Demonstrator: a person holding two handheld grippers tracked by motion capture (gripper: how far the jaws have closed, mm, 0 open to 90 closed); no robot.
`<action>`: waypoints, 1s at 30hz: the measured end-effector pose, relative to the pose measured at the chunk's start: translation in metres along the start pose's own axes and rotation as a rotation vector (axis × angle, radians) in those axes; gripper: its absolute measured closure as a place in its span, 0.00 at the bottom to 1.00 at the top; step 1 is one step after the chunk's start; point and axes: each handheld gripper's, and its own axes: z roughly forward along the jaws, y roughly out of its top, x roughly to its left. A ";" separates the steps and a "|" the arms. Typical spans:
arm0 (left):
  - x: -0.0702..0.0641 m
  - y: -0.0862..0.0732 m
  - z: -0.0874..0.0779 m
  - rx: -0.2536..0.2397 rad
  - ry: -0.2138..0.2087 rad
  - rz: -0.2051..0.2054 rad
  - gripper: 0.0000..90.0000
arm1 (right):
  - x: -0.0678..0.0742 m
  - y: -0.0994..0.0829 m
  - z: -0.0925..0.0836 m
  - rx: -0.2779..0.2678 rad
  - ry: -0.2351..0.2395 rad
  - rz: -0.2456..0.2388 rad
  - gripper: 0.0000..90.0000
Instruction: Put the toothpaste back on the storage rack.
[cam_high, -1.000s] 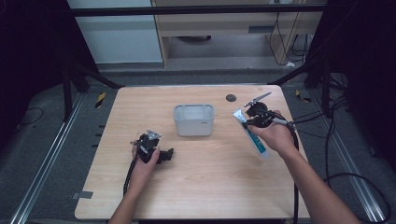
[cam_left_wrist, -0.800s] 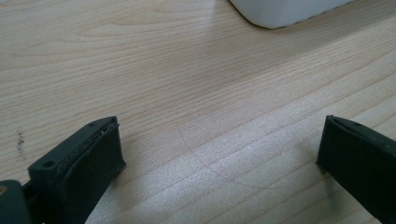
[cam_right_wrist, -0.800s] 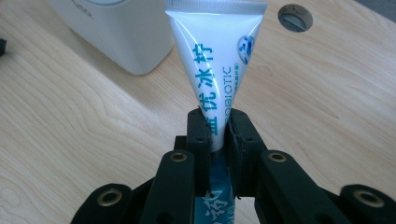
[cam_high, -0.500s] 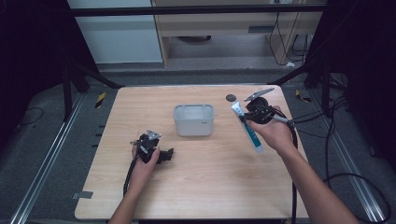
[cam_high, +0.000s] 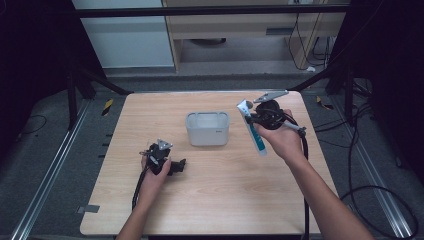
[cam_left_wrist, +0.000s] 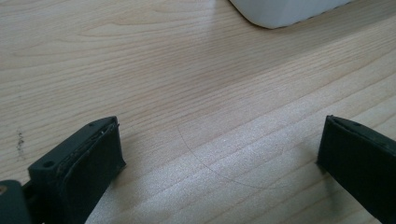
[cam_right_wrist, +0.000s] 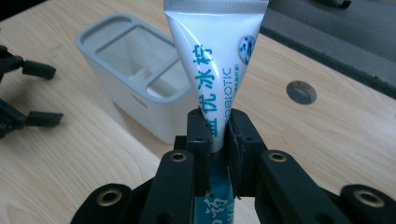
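At the bottom of the high view two forearms come in. The left hand (cam_high: 155, 172), lower left of centre, rests the left claw (cam_high: 176, 166) on the wooden bench (cam_high: 220, 200), with its black cable trailing back along the arm. In the left gripper view its two black jaws stand wide apart at the lower corners, bare wood grain between them and nothing held; a white corner of the holder (cam_left_wrist: 285, 10) shows at the top edge.

Right of centre in the high view, the right hand (cam_high: 280, 140) holds the right claw (cam_high: 253, 120) raised above the bench, a grey plate at its upper end. It is clamped on a toothpaste tube (cam_high: 252, 129), white with blue-green print, which slants from the upper left near the holder down toward the lower right. In the right gripper view the jaws are pinched narrow on the tube (cam_right_wrist: 215, 70) about midway along it; the flat crimped end rises to the top of the frame and the blue-green part runs down between the jaws.

Beyond, near the middle of the bench, stands the white rectangular holder (cam_high: 207, 128) with open compartments on top, just left of the tube and apart from it. In the right gripper view a small round dark disc (cam_right_wrist: 301, 92) sits in the benchtop at the right. Past the bench's far edge, at the top of the high view, are the floor and pale furniture.
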 end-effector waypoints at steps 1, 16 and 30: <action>0.000 0.000 0.000 0.000 0.000 0.000 0.00 | 0.000 0.000 0.000 0.000 0.000 0.000 0.89; 0.000 0.000 0.000 -0.002 0.000 -0.002 0.00 | 0.021 0.026 0.002 -0.099 0.021 0.008 0.89; 0.000 0.000 0.000 -0.003 0.001 -0.001 0.00 | 0.040 0.047 0.008 -0.202 0.012 0.024 0.89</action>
